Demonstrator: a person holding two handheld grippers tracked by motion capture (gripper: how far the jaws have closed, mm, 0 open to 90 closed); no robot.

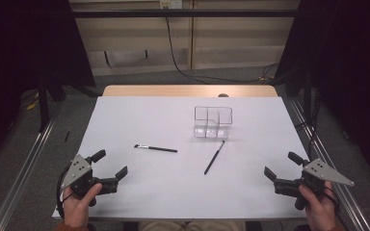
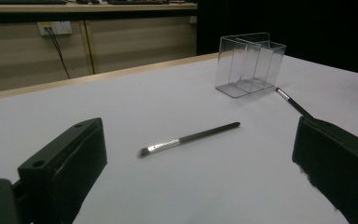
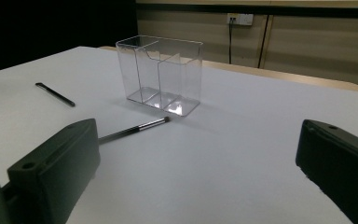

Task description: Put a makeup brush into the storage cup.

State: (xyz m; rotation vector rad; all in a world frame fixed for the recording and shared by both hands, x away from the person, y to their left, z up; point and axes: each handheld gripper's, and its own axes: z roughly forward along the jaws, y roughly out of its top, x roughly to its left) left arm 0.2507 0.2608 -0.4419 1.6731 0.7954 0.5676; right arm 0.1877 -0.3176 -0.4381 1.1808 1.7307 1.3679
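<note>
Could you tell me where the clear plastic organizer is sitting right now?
In the high view the clear organizer stands upright on the white table, right of centre toward the far edge, with one brush lying just in front.

My right tool point(image 3: 196, 172) has jaws spread wide, nothing between them, low over the white surface point(image 3: 242, 140). Ahead: clear organizer point(image 3: 161, 74) standing upright with three compartments, all empty. One brush point(image 3: 133, 129) lies just in front of it, tip near its base and handle running behind my left jaw. A second brush point(image 3: 55, 94) lies far left, well apart.
</note>
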